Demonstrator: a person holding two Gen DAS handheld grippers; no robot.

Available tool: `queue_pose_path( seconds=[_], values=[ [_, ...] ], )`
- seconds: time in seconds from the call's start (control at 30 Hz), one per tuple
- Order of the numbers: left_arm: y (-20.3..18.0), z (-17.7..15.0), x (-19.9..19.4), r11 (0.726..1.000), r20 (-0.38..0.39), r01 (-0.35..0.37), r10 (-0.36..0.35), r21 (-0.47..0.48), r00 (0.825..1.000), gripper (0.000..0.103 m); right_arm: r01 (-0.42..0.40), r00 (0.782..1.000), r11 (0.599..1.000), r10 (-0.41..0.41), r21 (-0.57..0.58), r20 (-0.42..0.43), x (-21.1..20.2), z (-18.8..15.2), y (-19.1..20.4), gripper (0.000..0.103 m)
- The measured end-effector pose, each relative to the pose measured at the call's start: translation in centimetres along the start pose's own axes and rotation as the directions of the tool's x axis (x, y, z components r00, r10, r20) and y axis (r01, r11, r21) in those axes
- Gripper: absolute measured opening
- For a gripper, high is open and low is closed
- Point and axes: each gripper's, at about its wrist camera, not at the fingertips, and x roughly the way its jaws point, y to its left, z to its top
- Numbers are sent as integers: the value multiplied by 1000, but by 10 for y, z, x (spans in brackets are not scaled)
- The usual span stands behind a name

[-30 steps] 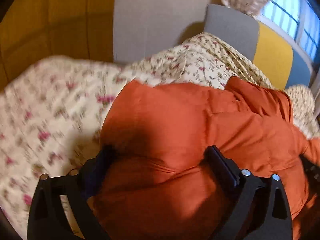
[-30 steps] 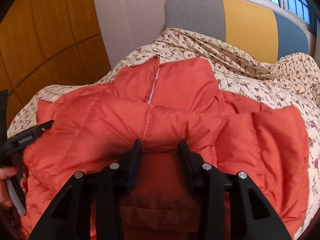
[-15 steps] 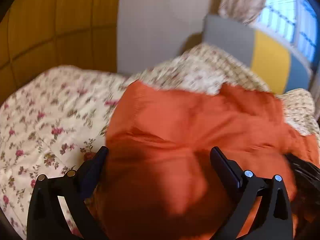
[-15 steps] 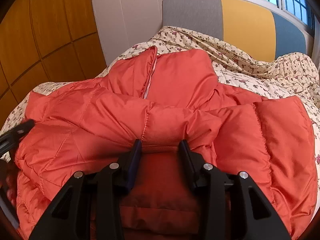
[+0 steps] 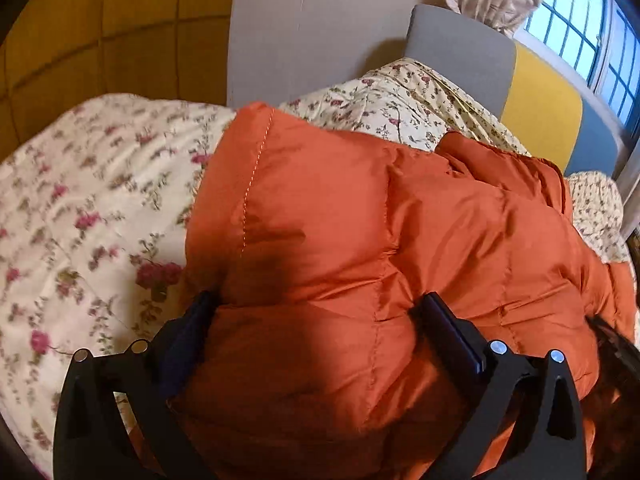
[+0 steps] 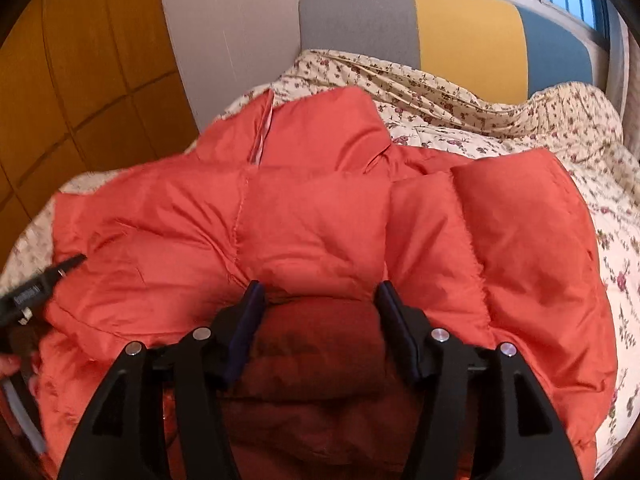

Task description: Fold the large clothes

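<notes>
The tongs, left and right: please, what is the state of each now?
Left tongs: open wide, orange jacket bulging between them.
Right tongs: opening, jacket fabric between them, grip letting go.

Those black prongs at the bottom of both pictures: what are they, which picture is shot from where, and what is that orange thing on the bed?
The prongs are the two fingers of a hand-held gripper; a person carries one in each hand, with a wide-angle camera on each that looks along its fingers. One picture is from the left gripper, the other from the right gripper. In the right view, the left gripper also shows at the left edge, with fingertips of the person's hand below it. On a bed with a floral quilt lies a puffy orange jacket, its collar toward the grey, yellow and blue headboard. Both grippers straddle bulges of jacket. The left one's jaws stand wide around the padding. The right one's jaws are opening, with fabric between them, so it seems to be letting go.
</notes>
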Motion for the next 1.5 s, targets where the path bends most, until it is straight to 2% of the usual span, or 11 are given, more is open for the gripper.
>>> queue_pose_path(
  seconds=[0.1, 0.27, 0.37, 0.47, 0.67, 0.73, 0.87, 1.13, 1.3, 1.5],
  values=[
    [-3, -2, 2, 1000, 1, -12, 12, 7, 1000, 100, 31, 999, 999, -31, -28, -10, 8, 0, 6, 58],
    [-4, -5, -7, 1000, 18, -26, 25, 8, 1000, 100, 35, 999, 999, -36, -28, -10, 9, 1, 6, 60],
    [1, -12, -32, 999, 41, -47, 46, 9, 998, 100, 33, 999, 999, -33, -15, -8, -1, 0, 5, 68],
    [11, -23, -59, 1000, 70, -30, 30, 0, 997, 100, 12, 1000, 1000, -12, 22, -12, -16, -3, 1, 68],
    [27, -58, -81, 999, 10, -33, 33, -24, 999, 100, 32, 999, 1000, -32, -2, -26, -49, -15, 14, 68],
    [34, -69, -89, 999, -6, -13, 13, -51, 1000, 100, 52, 998, 998, -53, -33, -24, -62, -25, 22, 68],
    [43, -86, -108, 996, 6, -20, 20, -86, 1000, 100, 68, 997, 996, -70, -55, -30, -83, -44, 25, 68],
    [58, -123, -131, 996, -31, -17, 15, -83, 999, 100, 66, 996, 998, -66, -5, -59, -119, -81, 14, 68],
    [59, -145, -148, 999, -21, -33, 32, -28, 999, 100, 51, 996, 998, -49, 25, -71, -143, -99, 9, 69],
    [61, -163, -168, 1000, -21, -20, 20, 5, 1000, 100, 60, 996, 998, -59, 9, -70, -175, -123, 6, 70]
  ],
)
